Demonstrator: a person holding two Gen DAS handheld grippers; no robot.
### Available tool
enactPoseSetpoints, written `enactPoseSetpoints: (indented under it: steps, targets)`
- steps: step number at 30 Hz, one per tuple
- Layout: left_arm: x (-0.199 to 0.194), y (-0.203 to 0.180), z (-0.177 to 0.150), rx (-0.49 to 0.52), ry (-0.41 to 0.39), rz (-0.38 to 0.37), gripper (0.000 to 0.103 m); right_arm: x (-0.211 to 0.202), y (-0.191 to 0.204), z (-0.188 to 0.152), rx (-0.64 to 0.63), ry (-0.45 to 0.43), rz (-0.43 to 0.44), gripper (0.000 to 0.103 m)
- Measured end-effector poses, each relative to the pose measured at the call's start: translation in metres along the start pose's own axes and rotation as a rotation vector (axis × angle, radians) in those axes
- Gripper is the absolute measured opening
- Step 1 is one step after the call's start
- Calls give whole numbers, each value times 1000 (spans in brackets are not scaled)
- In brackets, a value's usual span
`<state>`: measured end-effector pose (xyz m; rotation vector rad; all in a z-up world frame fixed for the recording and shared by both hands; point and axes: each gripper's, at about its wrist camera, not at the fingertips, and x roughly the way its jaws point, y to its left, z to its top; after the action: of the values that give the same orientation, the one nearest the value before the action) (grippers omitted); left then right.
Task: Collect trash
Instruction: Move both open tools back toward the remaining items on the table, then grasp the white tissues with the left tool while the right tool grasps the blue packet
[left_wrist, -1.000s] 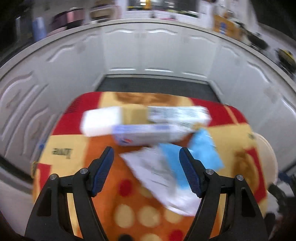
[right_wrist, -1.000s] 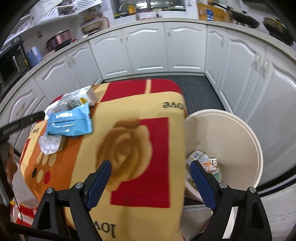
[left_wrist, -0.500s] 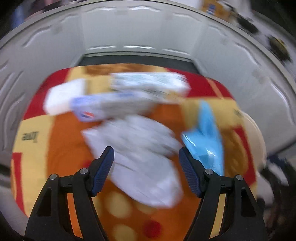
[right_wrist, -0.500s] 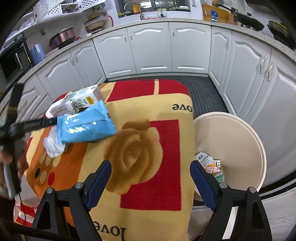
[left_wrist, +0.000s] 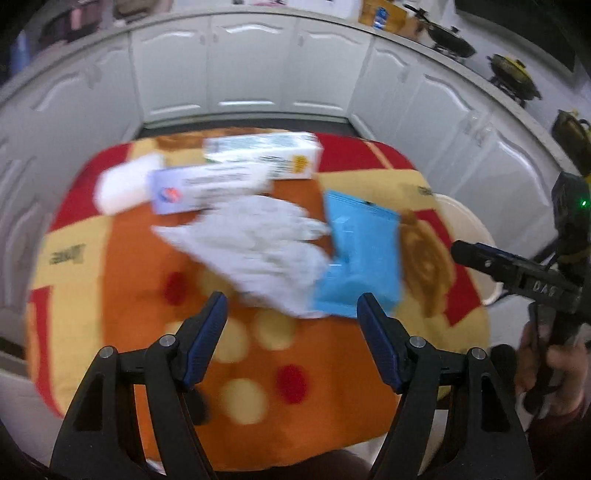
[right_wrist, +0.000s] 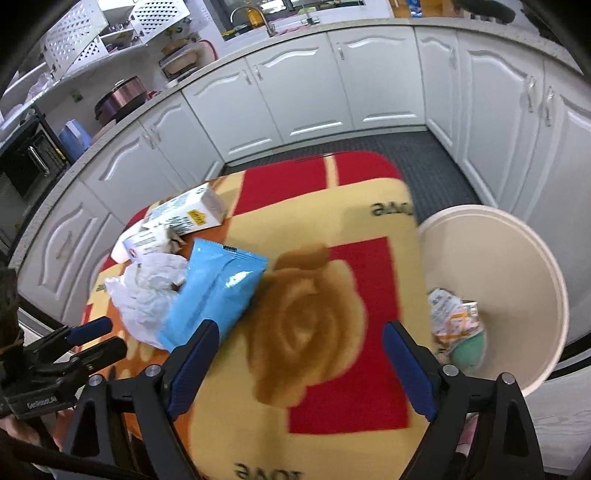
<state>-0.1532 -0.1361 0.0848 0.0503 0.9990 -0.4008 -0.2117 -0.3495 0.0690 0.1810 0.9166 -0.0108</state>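
On the rose-patterned cloth (right_wrist: 314, 332) lies a heap of trash: a blue plastic pouch (right_wrist: 214, 291) (left_wrist: 360, 254), a crumpled white paper (right_wrist: 147, 291) (left_wrist: 258, 243), a milk carton (right_wrist: 188, 216) (left_wrist: 262, 155) and a flat white box (left_wrist: 207, 186). My left gripper (left_wrist: 291, 332) is open and empty, just short of the paper and pouch. My right gripper (right_wrist: 299, 369) is open and empty over the cloth, its left finger (right_wrist: 192, 362) next to the pouch. A cream bin (right_wrist: 517, 280) at the right holds wrappers (right_wrist: 454, 317).
White kitchen cabinets (right_wrist: 314, 96) curve around the far side, with dark floor matting (right_wrist: 424, 162) between them and the table. The other gripper shows at the right edge of the left wrist view (left_wrist: 517, 273).
The left gripper has drawn back and swung left; the paper and pouch now lie beyond its fingertips. The right gripper has moved closer to the pouch. Both stay open.
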Motion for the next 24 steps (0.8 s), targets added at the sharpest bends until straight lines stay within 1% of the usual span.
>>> enactPoseSetpoints:
  steps: [3, 4, 6, 8, 11, 13, 14, 15, 16, 18, 21, 24]
  targets:
    - [-2, 23, -3, -30, -11, 73, 71, 20, 18, 6, 9, 28, 32, 92]
    - [-2, 34, -4, -60, -10, 87, 71, 26, 22, 8, 12, 38, 33, 92]
    - [-1, 52, -4, -119, -12, 82, 72, 42, 36, 12, 21, 60, 41, 92]
    - [0, 60, -3, -154, -13, 73, 72, 56, 47, 16, 26, 76, 37, 92]
    - [0, 64, 2, -173, -28, 64, 72, 76, 63, 19, 19, 94, 47, 92]
    - [3, 61, 8, -188, -38, 41, 72, 90, 72, 19, -12, 113, 30, 92]
    - [5, 60, 12, -190, -40, 36, 72, 95, 74, 17, -30, 118, 14, 89]
    - [7, 58, 15, -189, -40, 35, 72, 96, 74, 15, -46, 107, -8, 75]
    - [12, 55, 19, -185, -38, 38, 72, 92, 73, 14, -61, 75, -11, 71]
    - [21, 49, 24, -185, -33, 38, 72, 82, 67, 11, -62, 61, 16, 63]
    - [35, 34, 31, -159, -23, 32, 72, 57, 49, 6, -67, 29, 7, 62]
    - [59, 13, 38, -78, 18, 50, 72, 42, 28, 1, -39, 35, 17, 62]
